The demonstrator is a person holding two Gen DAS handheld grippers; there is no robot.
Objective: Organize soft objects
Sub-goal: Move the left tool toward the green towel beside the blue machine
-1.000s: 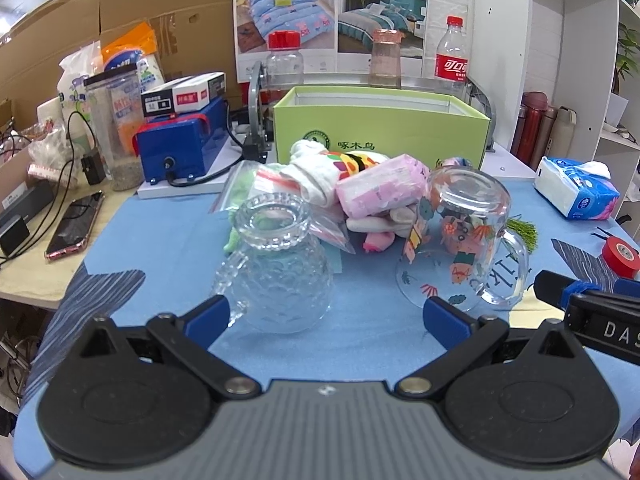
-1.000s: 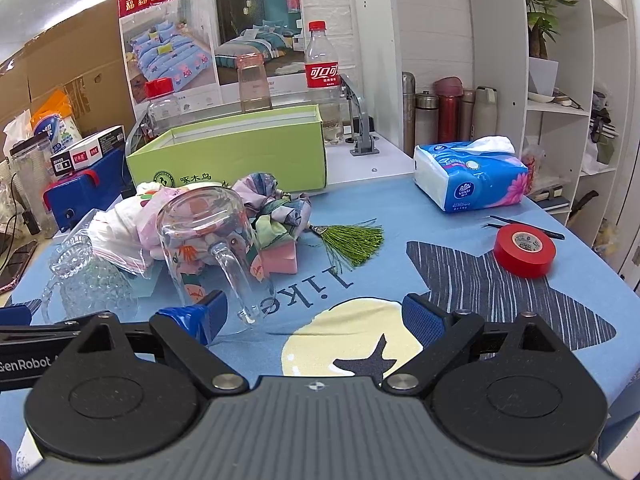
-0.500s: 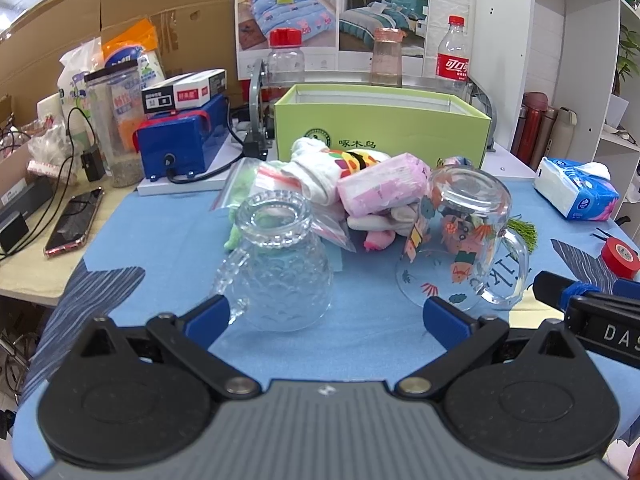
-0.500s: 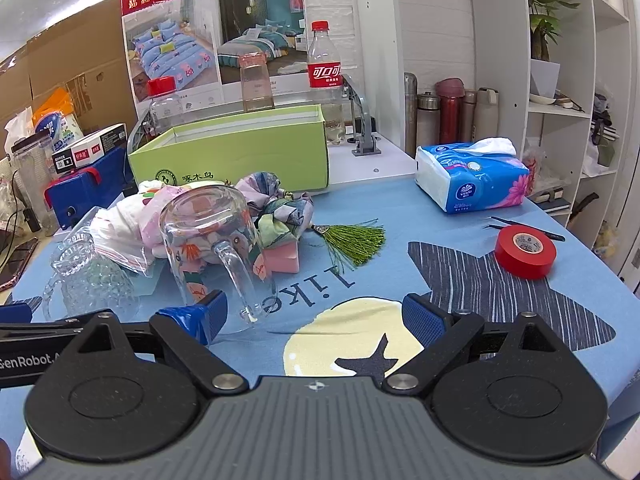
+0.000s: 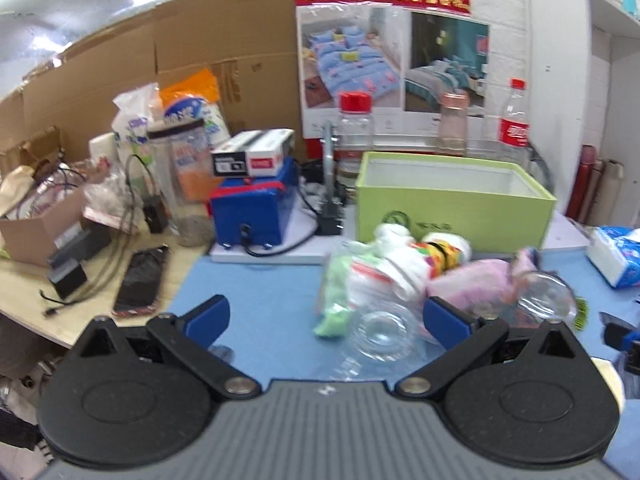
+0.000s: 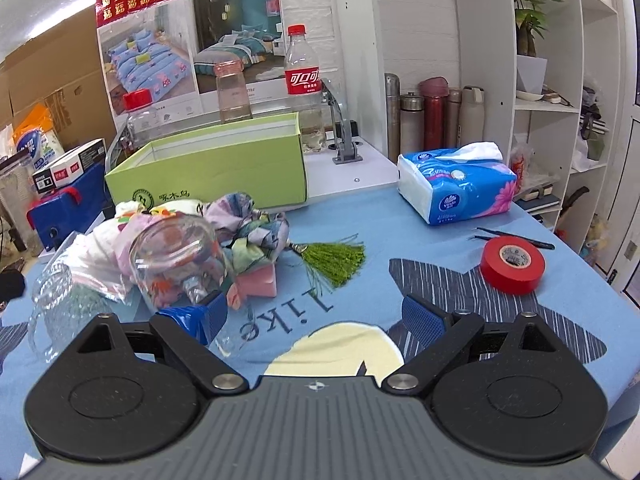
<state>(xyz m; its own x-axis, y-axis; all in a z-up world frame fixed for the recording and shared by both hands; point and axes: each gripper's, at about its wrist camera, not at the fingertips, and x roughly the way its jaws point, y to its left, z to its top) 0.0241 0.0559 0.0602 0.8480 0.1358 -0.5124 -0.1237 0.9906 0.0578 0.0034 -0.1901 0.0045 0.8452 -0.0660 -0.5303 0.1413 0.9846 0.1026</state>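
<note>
A heap of soft things lies on the blue cloth before an open green box (image 5: 452,204) (image 6: 208,172): white socks in a clear bag (image 5: 376,276), a pink pack (image 5: 468,284), a patterned scarf (image 6: 252,228) and a pink sponge (image 6: 260,278). Two upturned glasses stand in front of the heap, a ribbed one (image 5: 380,332) (image 6: 52,304) and a printed mug (image 6: 180,264). My left gripper (image 5: 326,320) is open, raised above the ribbed glass. My right gripper (image 6: 316,316) is open and empty, its left finger next to the printed mug.
A tissue pack (image 6: 456,188), red tape roll (image 6: 512,264), tweezers and a green tassel (image 6: 332,256) lie to the right. Bottles stand behind the box. A blue device (image 5: 252,208), phone (image 5: 140,280), cables and bags crowd the left. Shelves stand at the right.
My left gripper has risen and swung left, so the glasses now sit low and right in its view. My right gripper has moved slightly closer to the printed mug.
</note>
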